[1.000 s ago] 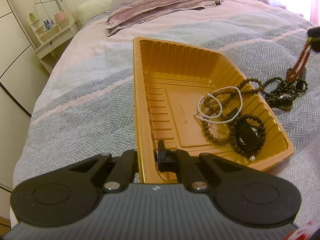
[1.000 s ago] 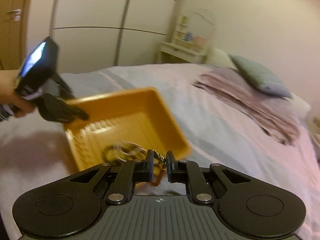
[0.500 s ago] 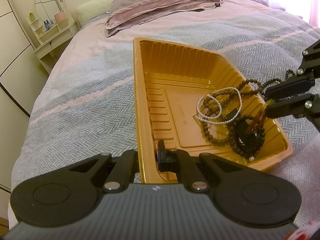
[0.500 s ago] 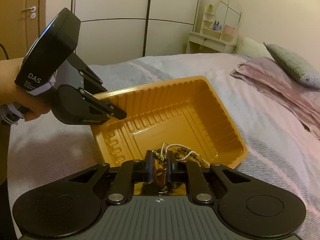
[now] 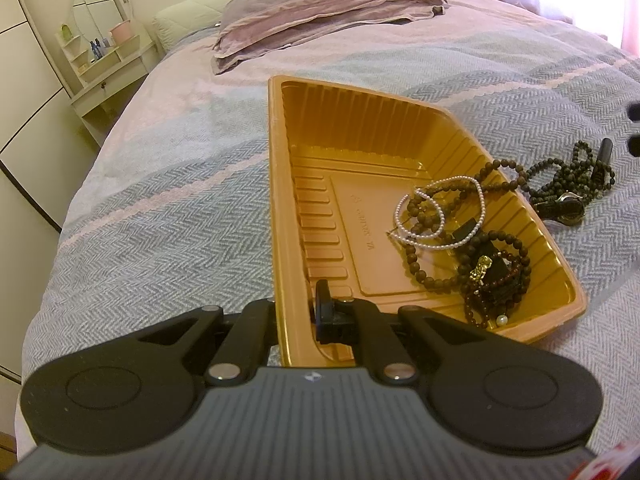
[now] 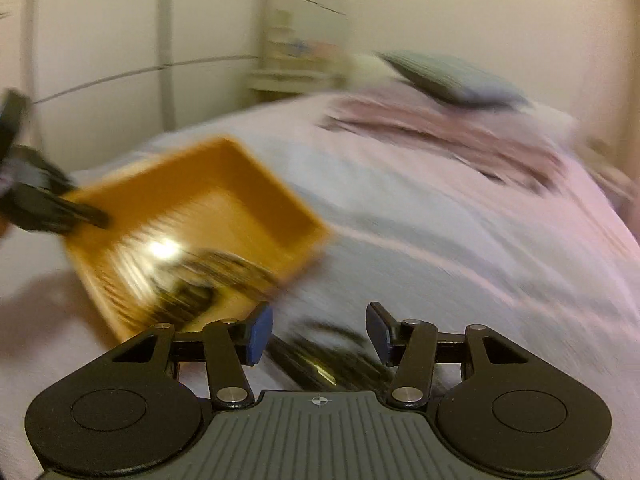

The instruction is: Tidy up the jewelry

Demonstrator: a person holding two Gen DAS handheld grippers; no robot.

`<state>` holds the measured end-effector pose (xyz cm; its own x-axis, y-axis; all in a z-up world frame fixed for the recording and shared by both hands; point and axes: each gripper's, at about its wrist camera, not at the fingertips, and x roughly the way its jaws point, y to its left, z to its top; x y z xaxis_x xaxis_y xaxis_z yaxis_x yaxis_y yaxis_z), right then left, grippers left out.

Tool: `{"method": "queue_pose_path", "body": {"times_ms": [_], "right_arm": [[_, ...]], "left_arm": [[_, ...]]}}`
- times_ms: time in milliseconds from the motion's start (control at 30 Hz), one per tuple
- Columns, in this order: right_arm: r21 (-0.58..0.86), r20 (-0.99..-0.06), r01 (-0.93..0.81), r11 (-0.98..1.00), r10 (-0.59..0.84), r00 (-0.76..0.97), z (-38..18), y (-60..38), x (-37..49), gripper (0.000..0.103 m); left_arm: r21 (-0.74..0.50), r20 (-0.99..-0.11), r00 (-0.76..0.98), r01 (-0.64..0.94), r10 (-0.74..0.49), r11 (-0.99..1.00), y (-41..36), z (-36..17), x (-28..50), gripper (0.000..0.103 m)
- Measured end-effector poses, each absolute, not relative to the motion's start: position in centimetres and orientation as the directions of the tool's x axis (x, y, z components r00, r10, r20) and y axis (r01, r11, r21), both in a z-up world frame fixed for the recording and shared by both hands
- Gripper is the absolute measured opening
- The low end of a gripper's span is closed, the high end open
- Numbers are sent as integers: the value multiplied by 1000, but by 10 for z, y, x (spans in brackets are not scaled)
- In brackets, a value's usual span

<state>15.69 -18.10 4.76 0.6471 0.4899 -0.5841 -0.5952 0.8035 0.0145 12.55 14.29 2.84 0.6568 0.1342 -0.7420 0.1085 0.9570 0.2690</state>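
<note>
Two close wrist views, shared tray (image 5: 280,184)

Home bedroom: bed (image 5: 168,184), pillows (image 5: 320,4), vanity mirror (image 5: 102,12).

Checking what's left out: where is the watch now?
In the left wrist view, the watch lies on the bedspread right of the tray, among dark beads.

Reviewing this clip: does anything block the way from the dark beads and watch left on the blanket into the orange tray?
Nothing separate. Only the orange tray's own side wall stands between it and the dark beads and watch on the blanket, with one bead strand already draped over it.
</note>
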Motion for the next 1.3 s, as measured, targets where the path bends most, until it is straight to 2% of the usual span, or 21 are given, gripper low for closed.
{"method": "queue_pose_path", "body": {"times_ms": [133,400,500,600,900,967,1067,1100,1300], "right_arm": [[64,-625,-488,870,416,660,28,-225,157,52],[106,-674,-449,887,396,624,-9,-239,158,51],[128,-689,-476,870,423,589,-21,-227,166,34],[163,-702,-482,861,445,556,-32,-214,174,33],[144,-730,-418,897,382,567,-51,-198,201,32],[114,-734,-431,895,368,570,-50,-194,200,28],[89,-740,-443,892,357,571,-50,-192,196,15],[84,-740,-446,891,356,571,-50,-192,195,6],[36,-727,-462,886,340,596,-43,-194,184,5]], "left_arm": [[269,-741,658,104,136,958,142,30,125,3],[272,-743,654,105,140,957,141,30,125,3],[274,-744,653,104,142,956,141,30,124,3],[274,-745,651,101,145,956,141,30,125,3],[275,-749,645,99,149,956,142,27,128,3],[274,-749,646,99,148,957,141,28,128,3],[274,-749,645,99,148,957,141,28,128,3],[274,-749,645,99,148,957,141,28,128,3],[271,-750,645,98,146,958,141,28,127,3]]}}
